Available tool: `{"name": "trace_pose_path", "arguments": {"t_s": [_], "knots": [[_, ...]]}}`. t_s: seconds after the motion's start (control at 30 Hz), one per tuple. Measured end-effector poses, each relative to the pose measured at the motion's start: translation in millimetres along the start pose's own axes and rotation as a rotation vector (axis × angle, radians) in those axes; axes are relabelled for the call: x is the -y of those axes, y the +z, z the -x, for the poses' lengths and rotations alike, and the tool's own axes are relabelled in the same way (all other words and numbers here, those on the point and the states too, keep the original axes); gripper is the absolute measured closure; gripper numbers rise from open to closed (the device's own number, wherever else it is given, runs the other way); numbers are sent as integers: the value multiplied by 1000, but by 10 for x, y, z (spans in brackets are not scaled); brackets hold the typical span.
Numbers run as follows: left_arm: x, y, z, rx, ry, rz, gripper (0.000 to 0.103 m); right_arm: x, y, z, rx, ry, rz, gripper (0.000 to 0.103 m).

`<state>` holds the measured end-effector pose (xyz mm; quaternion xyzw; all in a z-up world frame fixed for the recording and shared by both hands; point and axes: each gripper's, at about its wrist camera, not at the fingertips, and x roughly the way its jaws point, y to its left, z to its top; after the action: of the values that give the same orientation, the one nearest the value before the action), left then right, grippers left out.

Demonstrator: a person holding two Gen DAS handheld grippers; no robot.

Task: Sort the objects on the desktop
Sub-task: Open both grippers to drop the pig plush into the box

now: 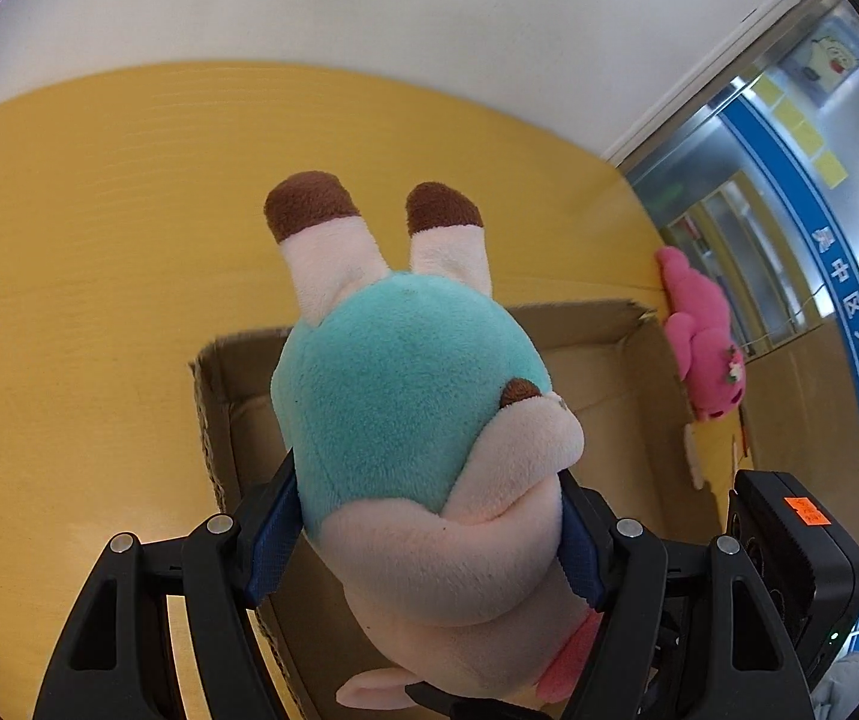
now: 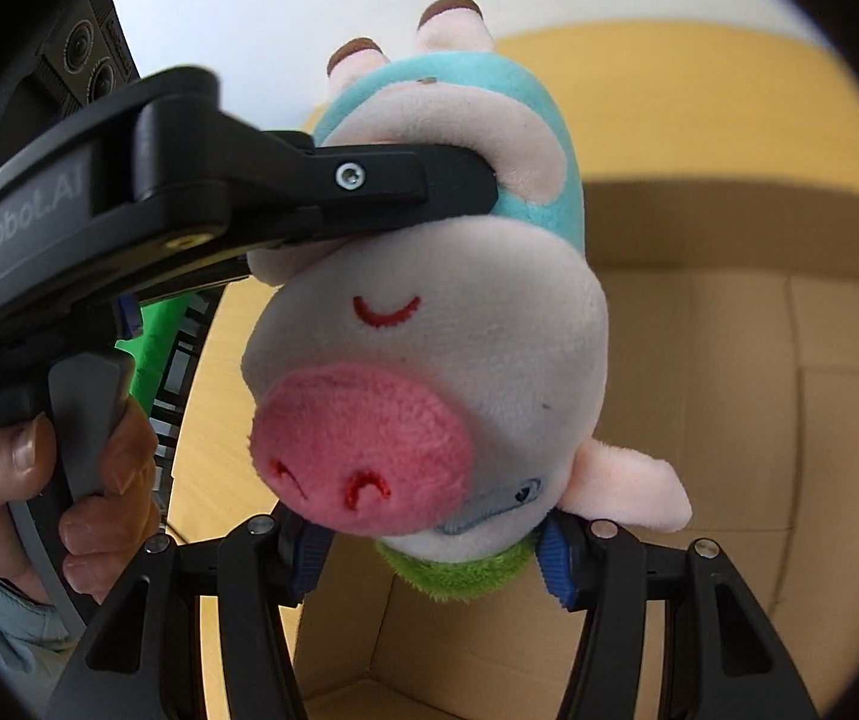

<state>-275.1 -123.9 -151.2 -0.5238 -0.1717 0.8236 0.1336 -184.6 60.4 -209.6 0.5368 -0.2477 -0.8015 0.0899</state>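
Note:
A plush pig (image 1: pixel 405 396) with a teal body, pink head and brown-tipped feet hangs upside down over an open cardboard box (image 1: pixel 603 354). My left gripper (image 1: pixel 423 534) is shut on its body at the neck. In the right wrist view the pig (image 2: pixel 429 360) shows its pink snout. My right gripper (image 2: pixel 429 564) is shut on the green top of the pig's head. The left gripper's finger (image 2: pixel 405 177) crosses the pig's middle from the left.
The box (image 2: pixel 729 360) sits on a yellow wooden table (image 1: pixel 99 270). A pink plush toy (image 1: pixel 702 336) lies just beyond the box's right wall. A white wall is behind the table. The person's hand (image 2: pixel 39 480) holds the left gripper's handle.

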Motion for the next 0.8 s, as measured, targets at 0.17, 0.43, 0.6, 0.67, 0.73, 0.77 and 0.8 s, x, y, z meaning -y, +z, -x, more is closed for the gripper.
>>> {"name": "trace_pose_path", "arguments": {"t_s": [0.17, 0.43, 0.6, 0.67, 0.73, 0.77, 0.8], "knots": [[-130, -53, -334, -67, 59, 9, 26, 197, -257, -366, -47, 42, -85, 47], [-120, -37, -496, -167, 154, -92, 21, 329, -589, -724, -74, 159, -148, 44], [-113, -38, -337, -169, 191, -94, 21, 274, -877, -756, -99, 172, -121, 32], [-118, -38, -118, -119, 197, -88, 20, 261, -983, -672, -86, 175, -122, 32], [-146, -52, 112, -73, 198, -72, 20, 250, -1113, -495, -54, 190, -125, 31], [-163, -66, 237, -53, 195, -60, 19, 239, -1208, -343, -32, 202, -115, 31], [-190, -90, 333, -36, 186, -46, 19, 236, -1272, -253, -22, 209, -106, 31]]}}
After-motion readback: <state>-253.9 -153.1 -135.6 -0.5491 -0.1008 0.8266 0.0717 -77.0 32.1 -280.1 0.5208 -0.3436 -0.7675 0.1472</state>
